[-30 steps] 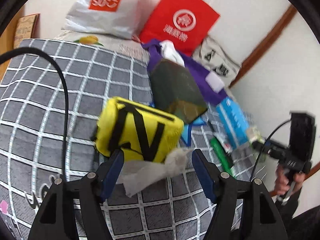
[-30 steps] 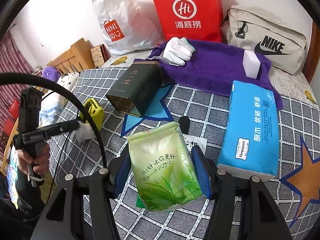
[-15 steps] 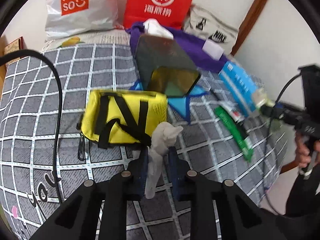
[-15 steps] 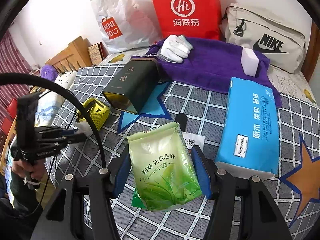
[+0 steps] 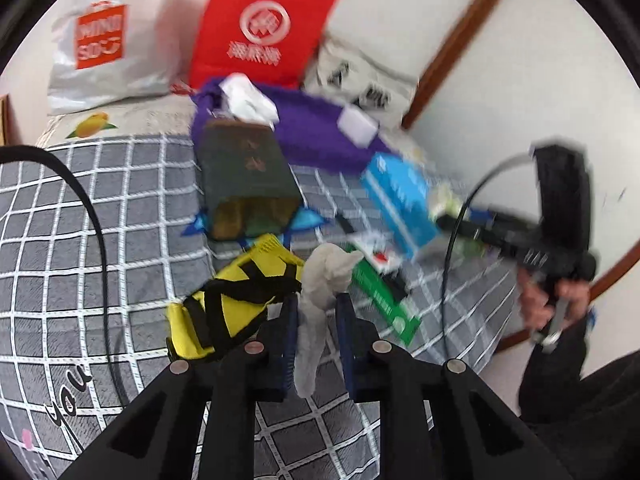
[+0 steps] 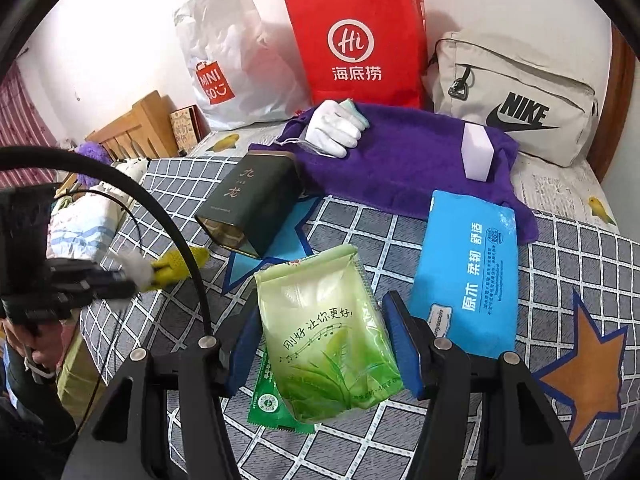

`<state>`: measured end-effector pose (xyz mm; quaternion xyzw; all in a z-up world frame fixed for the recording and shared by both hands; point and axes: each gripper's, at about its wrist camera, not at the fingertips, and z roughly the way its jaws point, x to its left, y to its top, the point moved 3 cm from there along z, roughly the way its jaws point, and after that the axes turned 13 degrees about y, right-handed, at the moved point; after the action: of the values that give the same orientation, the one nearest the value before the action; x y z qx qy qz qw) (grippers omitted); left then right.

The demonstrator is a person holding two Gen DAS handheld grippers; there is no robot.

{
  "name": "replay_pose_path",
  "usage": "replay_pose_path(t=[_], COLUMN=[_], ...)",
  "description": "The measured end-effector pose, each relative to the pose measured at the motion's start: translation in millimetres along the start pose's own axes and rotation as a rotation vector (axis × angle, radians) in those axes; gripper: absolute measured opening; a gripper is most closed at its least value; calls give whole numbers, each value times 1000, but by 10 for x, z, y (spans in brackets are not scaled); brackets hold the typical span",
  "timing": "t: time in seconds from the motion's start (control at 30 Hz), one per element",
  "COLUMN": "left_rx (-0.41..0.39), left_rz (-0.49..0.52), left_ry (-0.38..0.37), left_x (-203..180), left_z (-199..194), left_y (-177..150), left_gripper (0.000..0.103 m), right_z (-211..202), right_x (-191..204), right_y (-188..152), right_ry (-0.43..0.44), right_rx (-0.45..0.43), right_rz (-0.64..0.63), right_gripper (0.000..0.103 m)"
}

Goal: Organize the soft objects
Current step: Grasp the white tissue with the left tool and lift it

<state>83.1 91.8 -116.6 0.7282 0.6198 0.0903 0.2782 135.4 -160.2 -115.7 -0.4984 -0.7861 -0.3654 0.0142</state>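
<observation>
My left gripper (image 5: pixel 316 320) is shut on a crumpled white cloth (image 5: pixel 326 276) and holds it above the checked bed cover, just right of a yellow pouch with black straps (image 5: pixel 236 300). My right gripper (image 6: pixel 324 340) is shut on a light green tea packet (image 6: pixel 324 328) held above the bed. A purple towel (image 6: pixel 408 160) lies at the back with a white glove (image 6: pixel 336 128) and a white sponge block (image 6: pixel 478 152) on it. The left gripper with the cloth also shows in the right wrist view (image 6: pixel 132 272).
A dark green tin (image 6: pixel 252 200) lies on its side mid-bed. A blue tissue pack (image 6: pixel 468 276) lies to the right. A flat green sachet (image 6: pixel 268 404) lies under the packet. A Miniso bag (image 6: pixel 224 60), a red paper bag (image 6: pixel 360 40) and a Nike bag (image 6: pixel 516 100) stand along the wall.
My left gripper closed on the white cloth beside the yellow pouch and lifted it, swinging right. The right gripper keeps holding the tea packet in nearly the same place.
</observation>
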Motion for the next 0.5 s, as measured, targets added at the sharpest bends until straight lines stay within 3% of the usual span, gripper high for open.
replay_pose_path(t=[0.27,0.33,0.37,0.5], left_rx=[205,252,244,231], left_rz=[114,144,154,143], left_ry=[-103,-85,-73,-87], left_x=[-540,-643,-680,-716], left_z=[657,807,819,742], left_y=[-373,-512,-543,-546], left_gripper=[22,25,33,36], right_z=[3,-20,-34,-63], right_x=[-85,-107,-117,-139], right_y=[-135,-166,-182,-237], right_ry=[-2,-4,-5,-5], right_rx=[14,13,11,8], right_rz=[25,33,36,45], right_gripper=[59,59,59,59])
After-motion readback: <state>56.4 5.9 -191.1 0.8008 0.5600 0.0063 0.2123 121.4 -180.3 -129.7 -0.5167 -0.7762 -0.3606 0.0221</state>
